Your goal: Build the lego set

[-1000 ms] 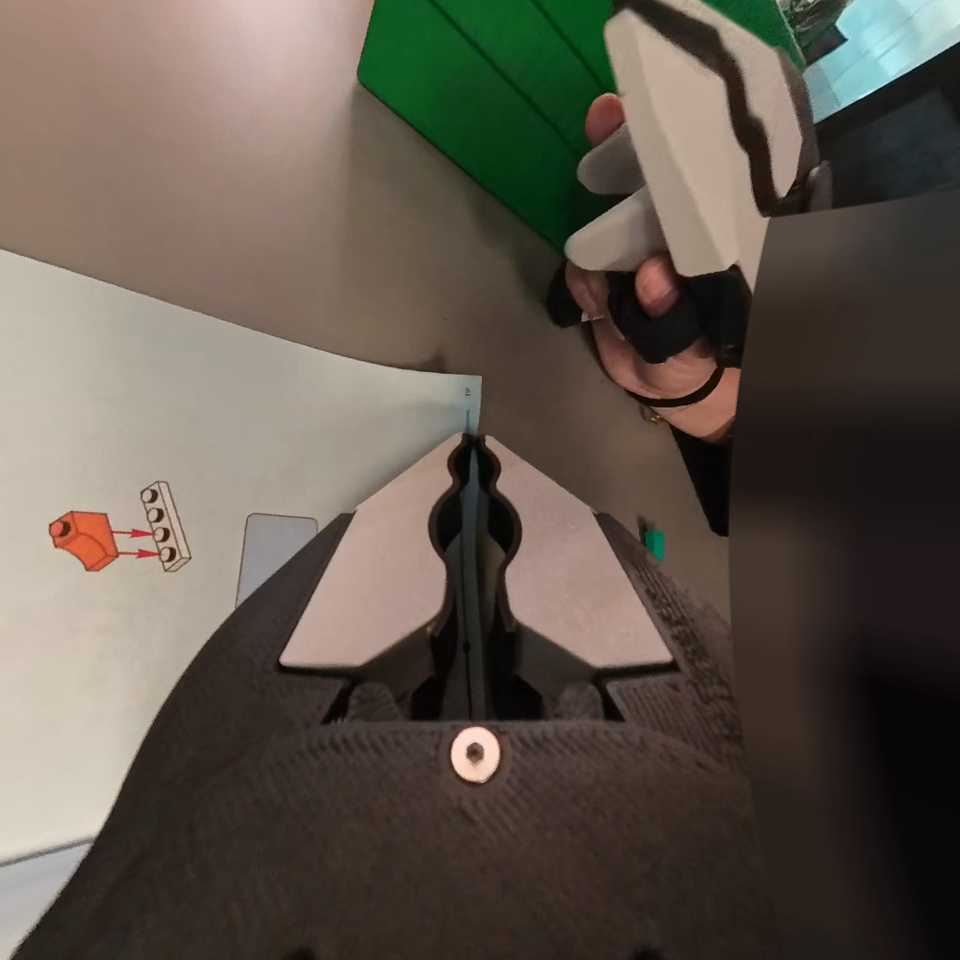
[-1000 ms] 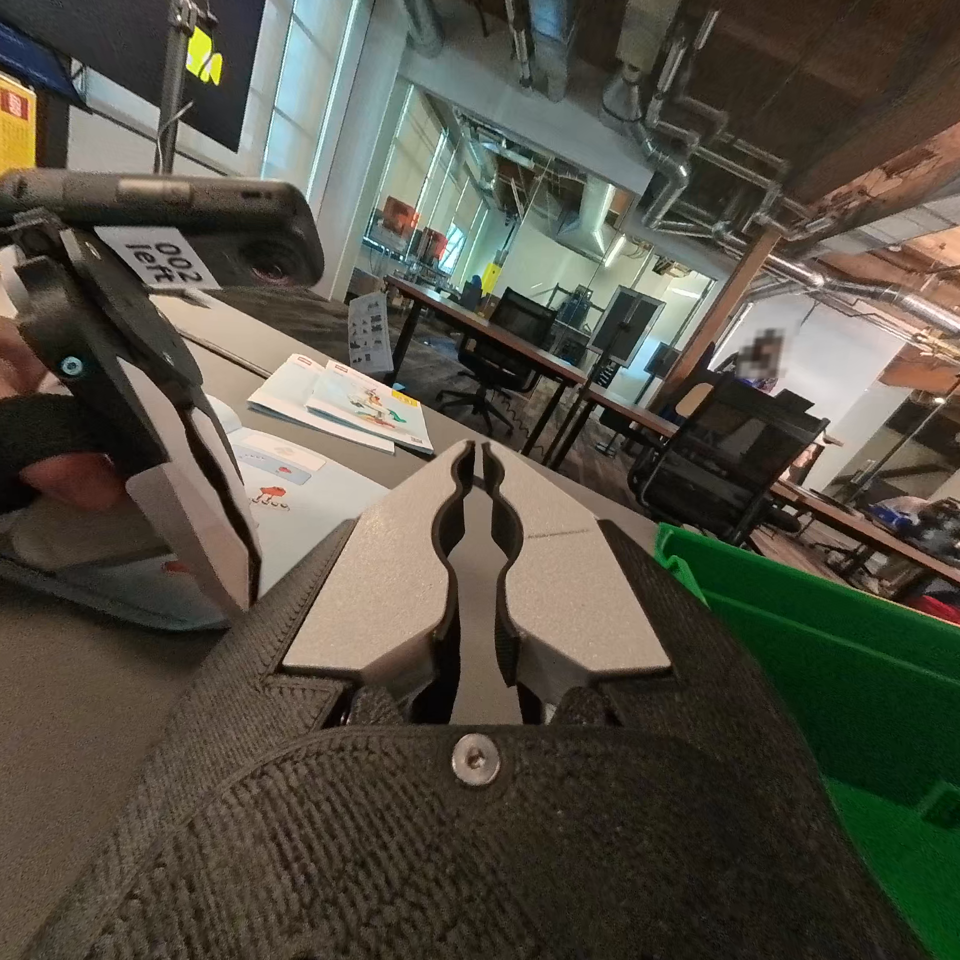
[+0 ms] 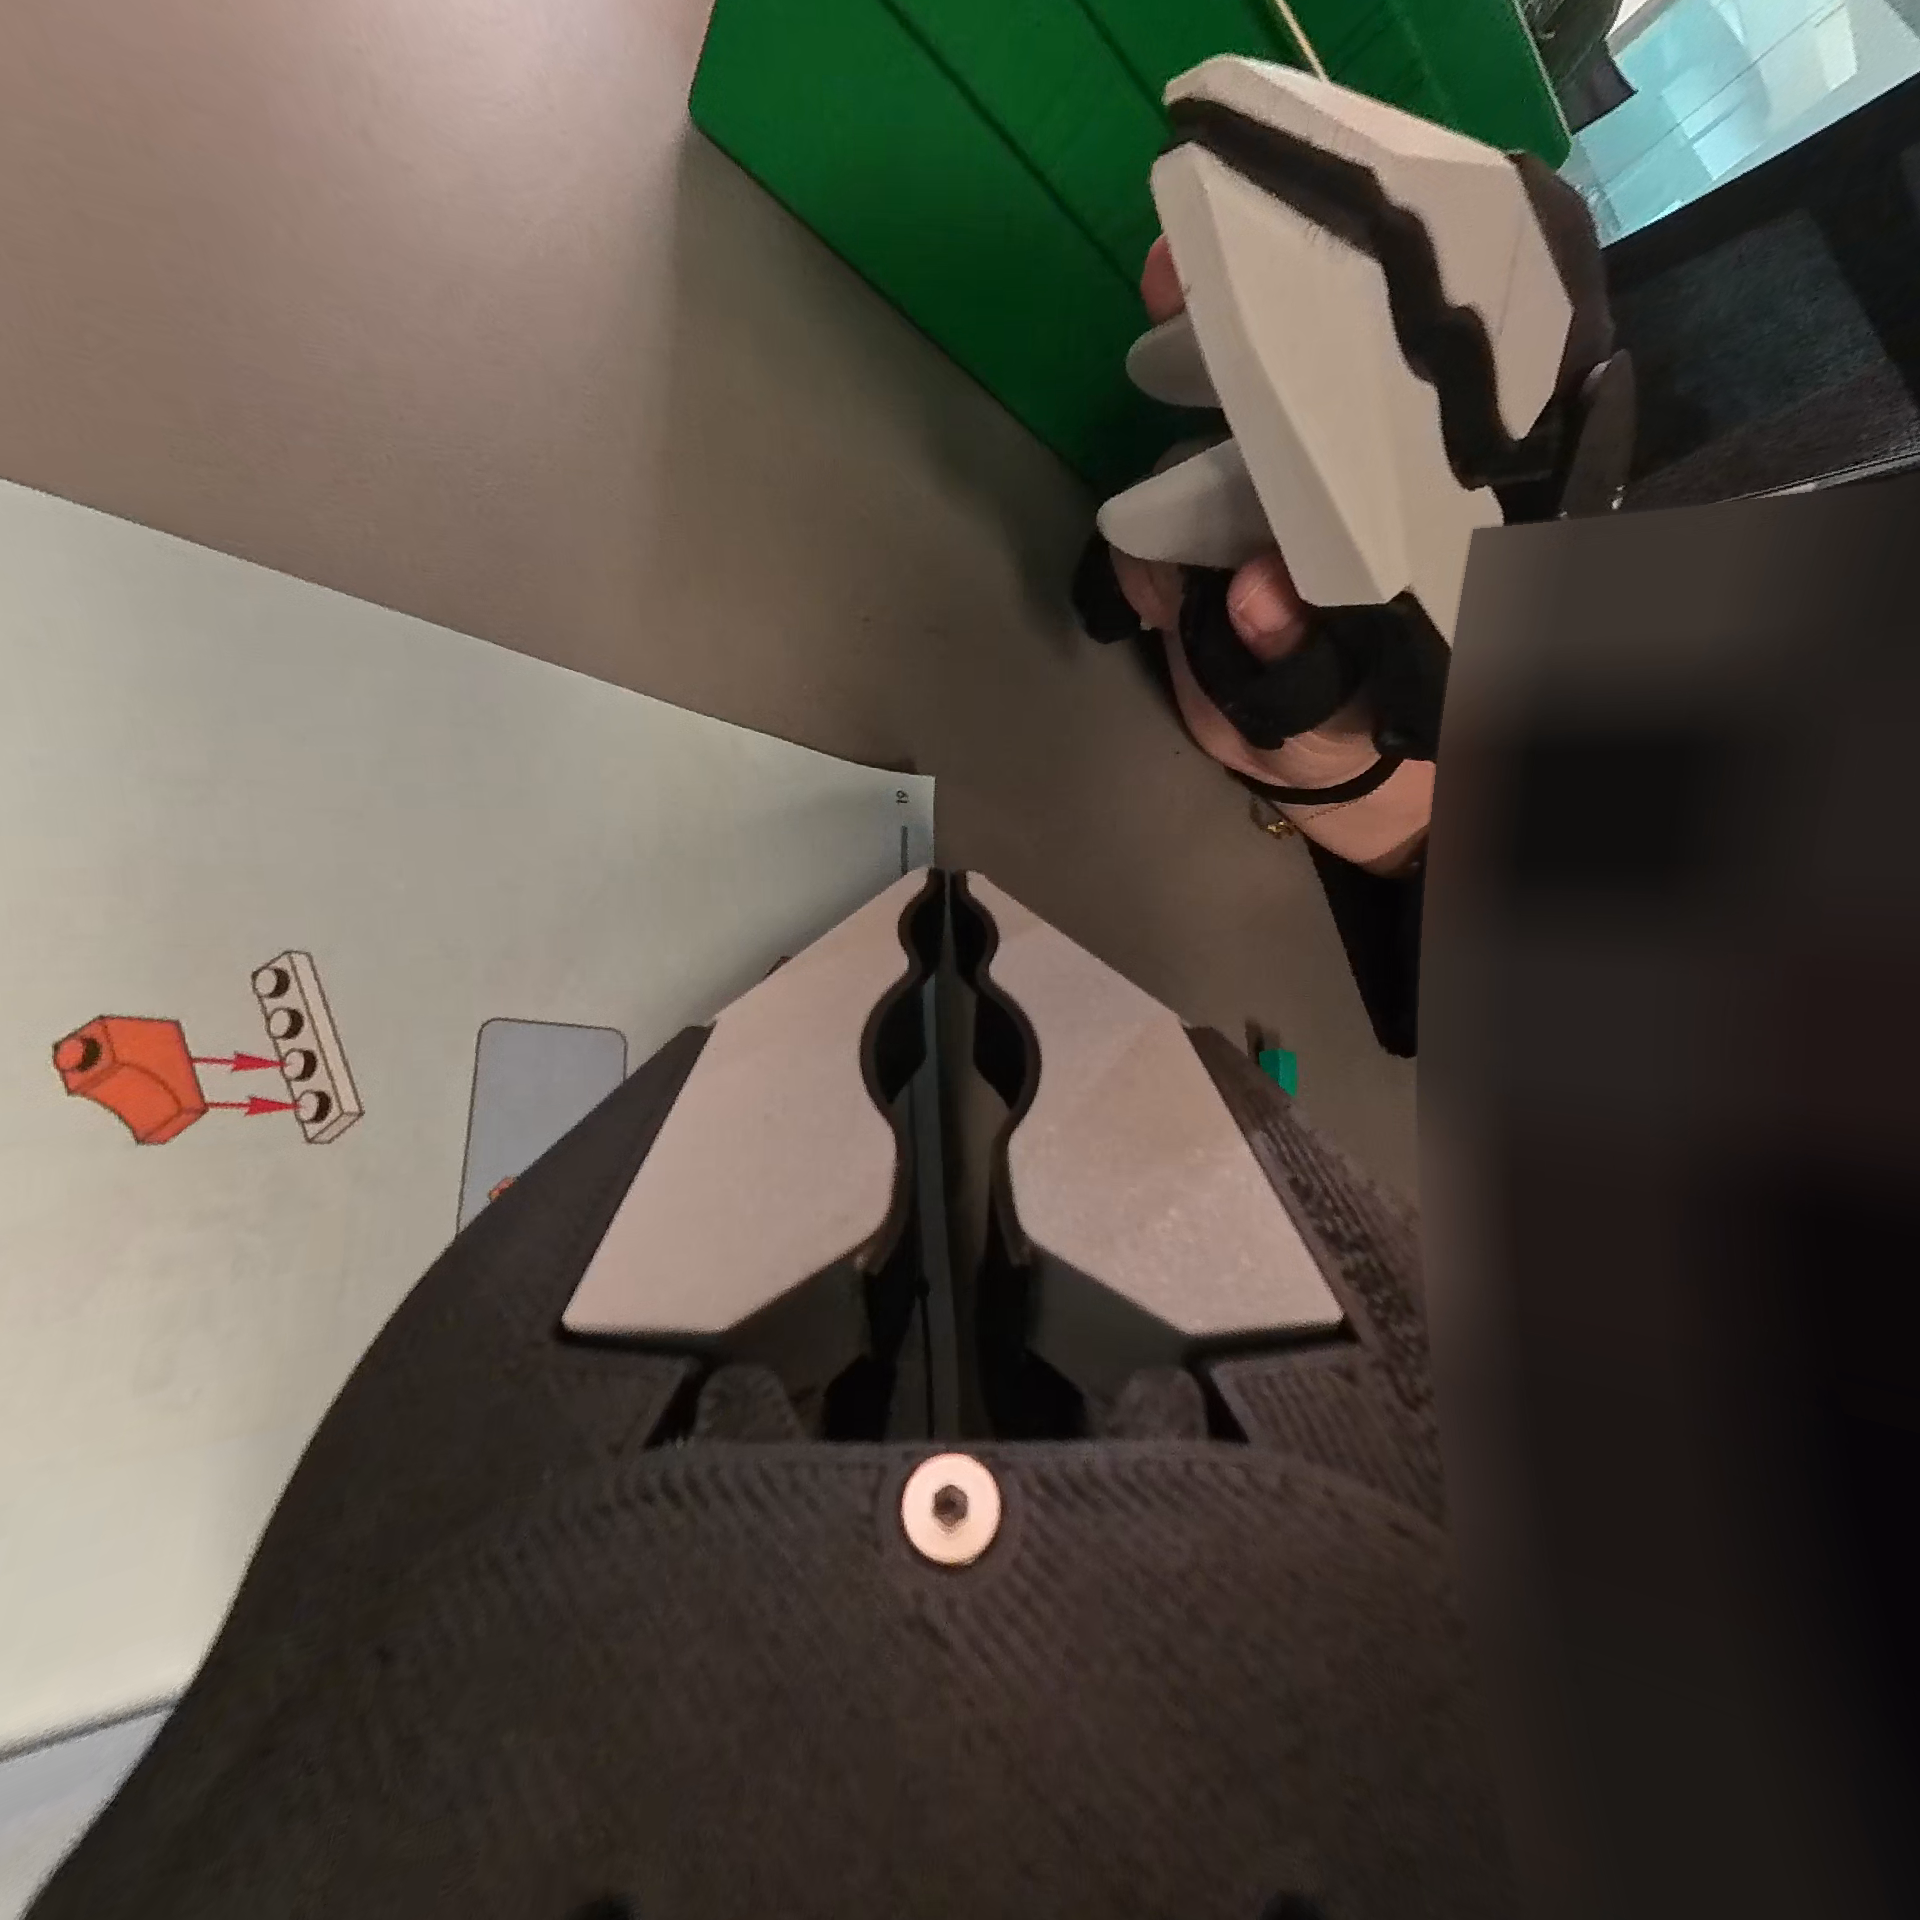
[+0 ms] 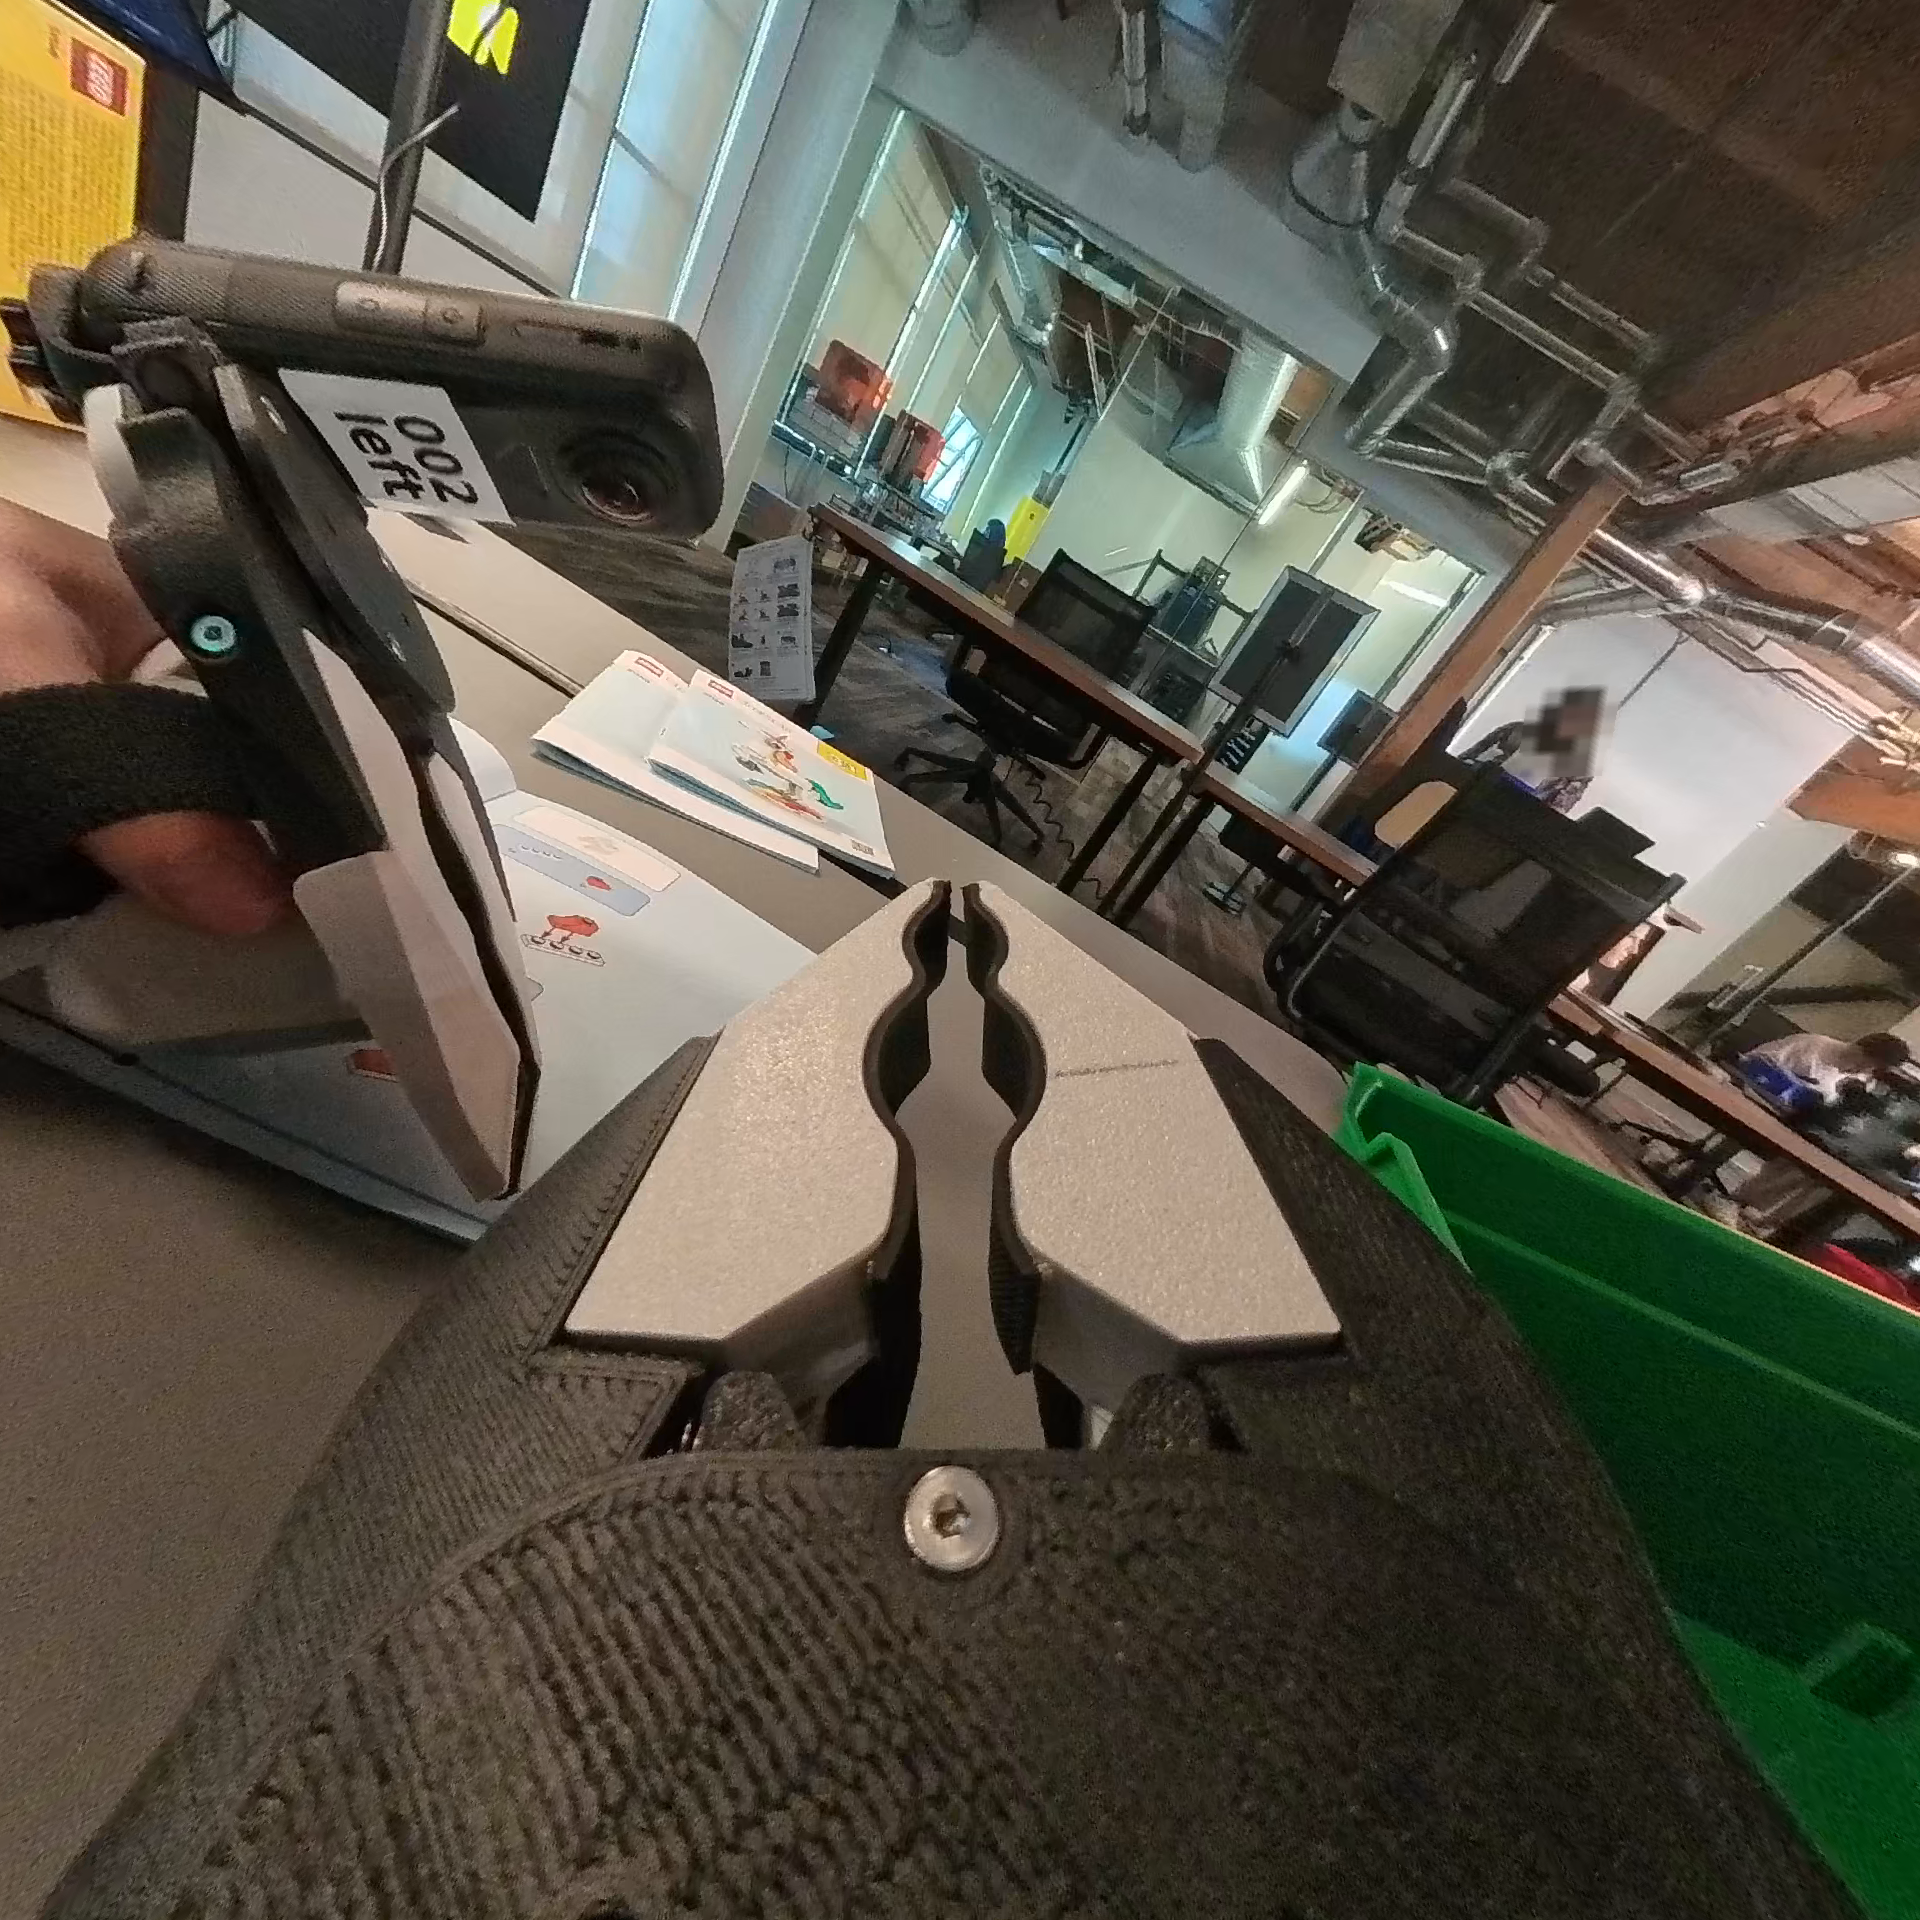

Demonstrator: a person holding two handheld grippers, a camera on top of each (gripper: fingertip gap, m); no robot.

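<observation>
Left gripper [image 3: 940, 883] is pinching, apparently, the instruction page [image 3: 436, 831] corner, right gripper [image 4: 954, 896] idling closed on nothing beside the green bin [image 4: 1683, 1382]; tugging is risking a tear.

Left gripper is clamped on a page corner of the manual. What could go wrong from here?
1. The left gripper pinches only the thin edge of the page; a hard pull may tear or crease it, or it may slip out.
2. The right gripper, shut and empty, sits close to the left; they may collide.
3. A small green brick lies near the left gripper and may get knocked away.
</observation>
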